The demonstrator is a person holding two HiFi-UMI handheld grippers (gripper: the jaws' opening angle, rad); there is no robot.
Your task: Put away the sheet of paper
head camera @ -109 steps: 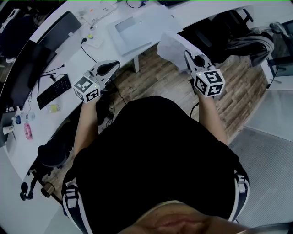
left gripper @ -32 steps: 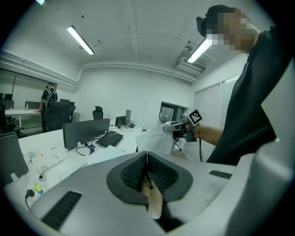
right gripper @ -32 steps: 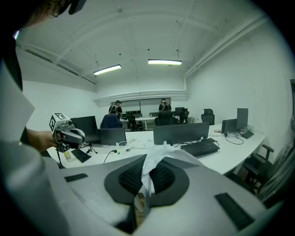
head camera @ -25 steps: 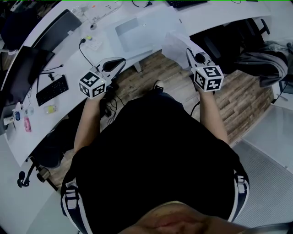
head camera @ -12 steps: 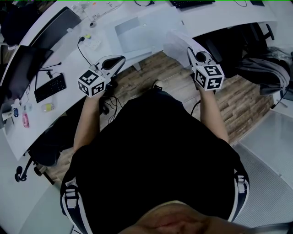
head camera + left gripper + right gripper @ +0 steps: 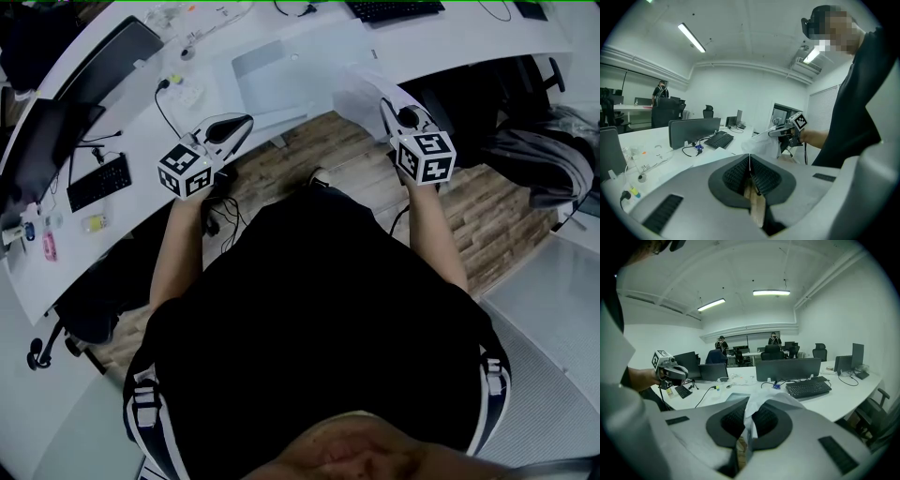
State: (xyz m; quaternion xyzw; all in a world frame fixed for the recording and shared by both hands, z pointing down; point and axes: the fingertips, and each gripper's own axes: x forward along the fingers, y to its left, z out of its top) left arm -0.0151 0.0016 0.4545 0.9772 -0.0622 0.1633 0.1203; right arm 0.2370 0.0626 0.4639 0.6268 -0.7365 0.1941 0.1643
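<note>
My right tongs (image 6: pixel 749 422) clench the sheet of paper (image 6: pixel 359 89), which hangs in the air over the counter's (image 6: pixel 450 42) near edge. My left tongs (image 6: pixel 750 171) are closed on nothing. I judge it best to keep that pinch firm while carrying.

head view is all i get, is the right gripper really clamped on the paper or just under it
observer: Clamped. The right gripper view shows the right gripper with its jaws shut on the sheet of paper, pinching its edge.
operator: and the left one, holding anything
observer: No. In the left gripper view the left gripper has its jaws closed together with nothing between them.
operator: anyone else around
observer: Yes, one person and another at the back of the room.
</note>
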